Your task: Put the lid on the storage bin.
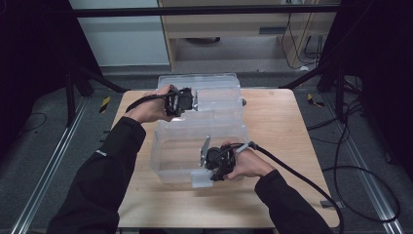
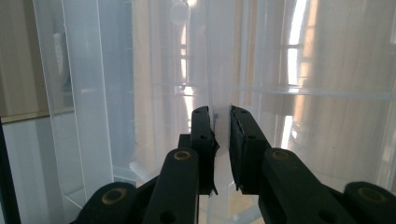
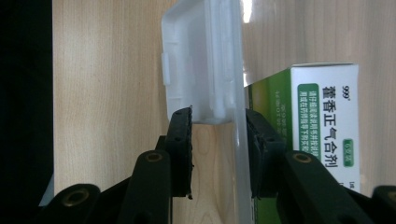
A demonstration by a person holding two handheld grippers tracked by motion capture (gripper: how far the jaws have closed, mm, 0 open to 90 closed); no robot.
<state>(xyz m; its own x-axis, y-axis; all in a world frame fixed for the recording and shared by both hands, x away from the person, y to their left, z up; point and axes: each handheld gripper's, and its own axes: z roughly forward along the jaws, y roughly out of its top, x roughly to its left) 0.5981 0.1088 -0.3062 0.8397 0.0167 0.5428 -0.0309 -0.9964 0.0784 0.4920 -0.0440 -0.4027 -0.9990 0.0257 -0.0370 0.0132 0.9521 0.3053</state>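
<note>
We count two grippers: left gripper (image 1: 195, 101) at 12 o'clock, right gripper (image 1: 204, 163) at 6. One clear plastic box (image 1: 168, 165), one open lid (image 1: 214, 85). One green-white carton (image 3: 322, 116).

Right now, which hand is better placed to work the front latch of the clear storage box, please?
Right: its tool already straddles the latch at the box's near wall; the left tool grips the lid at the far side.

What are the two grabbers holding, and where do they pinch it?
Both hold the clear plastic storage box. The left gripper pinches a thin wall of its open lid; the right gripper pinches the near wall by the white latch.
</note>
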